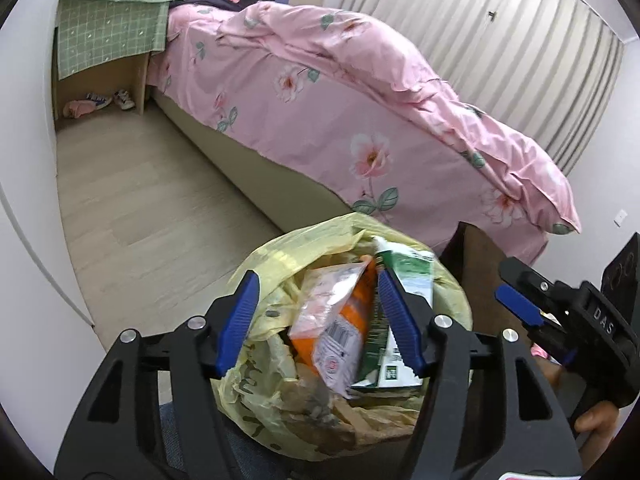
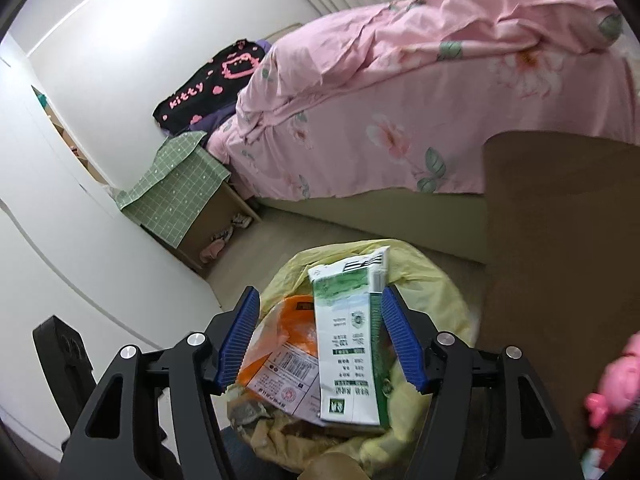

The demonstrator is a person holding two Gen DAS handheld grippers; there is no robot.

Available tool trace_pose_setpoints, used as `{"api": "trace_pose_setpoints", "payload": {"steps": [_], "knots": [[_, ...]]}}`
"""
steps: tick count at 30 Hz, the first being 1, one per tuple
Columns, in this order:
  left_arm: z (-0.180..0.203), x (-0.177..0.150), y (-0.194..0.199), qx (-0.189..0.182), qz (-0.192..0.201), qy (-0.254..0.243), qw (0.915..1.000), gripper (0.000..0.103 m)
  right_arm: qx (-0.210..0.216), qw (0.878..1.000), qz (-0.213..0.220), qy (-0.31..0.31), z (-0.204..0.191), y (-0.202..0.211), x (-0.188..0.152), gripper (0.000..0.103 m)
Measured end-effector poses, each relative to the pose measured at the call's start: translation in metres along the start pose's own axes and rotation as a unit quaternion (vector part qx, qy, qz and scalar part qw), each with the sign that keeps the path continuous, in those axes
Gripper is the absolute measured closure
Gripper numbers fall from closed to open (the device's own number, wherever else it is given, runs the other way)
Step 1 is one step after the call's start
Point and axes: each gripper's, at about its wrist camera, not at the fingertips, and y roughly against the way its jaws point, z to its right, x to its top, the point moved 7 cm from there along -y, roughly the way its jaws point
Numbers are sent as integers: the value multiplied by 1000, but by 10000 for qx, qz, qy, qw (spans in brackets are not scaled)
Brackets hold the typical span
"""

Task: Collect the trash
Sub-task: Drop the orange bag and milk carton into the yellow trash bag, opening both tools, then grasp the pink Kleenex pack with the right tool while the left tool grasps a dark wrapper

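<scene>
A yellow trash bag (image 1: 260, 276) stands open on the floor below both grippers; it also shows in the right wrist view (image 2: 436, 296). Inside lie a green and white carton (image 1: 412, 276), an orange and pink packet (image 1: 340, 312) and brown crumpled scraps (image 1: 316, 404). My left gripper (image 1: 316, 320) is open over the bag's mouth, holding nothing. My right gripper (image 2: 318, 336) is open above the bag; the carton (image 2: 348, 344) lies between its fingers, apart from both pads, next to the packet (image 2: 280, 360). The right gripper also shows at the right of the left wrist view (image 1: 528, 300).
A bed with a pink floral quilt (image 1: 340, 92) runs beside the bag. A bedside cabinet under a green checked cloth (image 1: 108, 36) stands by the wall, shoes beneath it. A brown piece of furniture (image 2: 560, 220) is right of the bag. A pink toy (image 2: 616, 380) is at the far right.
</scene>
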Motion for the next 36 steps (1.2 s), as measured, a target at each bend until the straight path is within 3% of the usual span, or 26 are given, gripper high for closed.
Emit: {"api": "trace_pose_setpoints", "payload": {"steps": [9, 17, 20, 26, 28, 33, 36], "knots": [[72, -19, 15, -727, -214, -740, 9944, 44, -958, 9937, 123, 575, 45, 103, -19, 43], [156, -56, 19, -1467, -539, -1450, 9770, 44, -2082, 9728, 282, 973, 107, 192, -27, 44], [188, -66, 18, -1826, -634, -1698, 9663, 44, -2297, 9691, 276, 854, 141, 213, -17, 54], [249, -75, 0, -2502, -913, -2176, 9390, 44, -2893, 9571, 18, 156, 226, 220, 15, 54], [267, -74, -8, -2582, -921, -2378, 9318, 44, -2804, 9598, -147, -39, 251, 208, 23, 54], [287, -73, -21, -2615, -963, -2581, 9251, 44, -3126, 9497, -198, 0, 291, 170, 47, 54], [287, -79, -29, -2618, -1052, -2575, 9242, 44, -3175, 9471, -273, -389, 319, 152, 53, 54]]}}
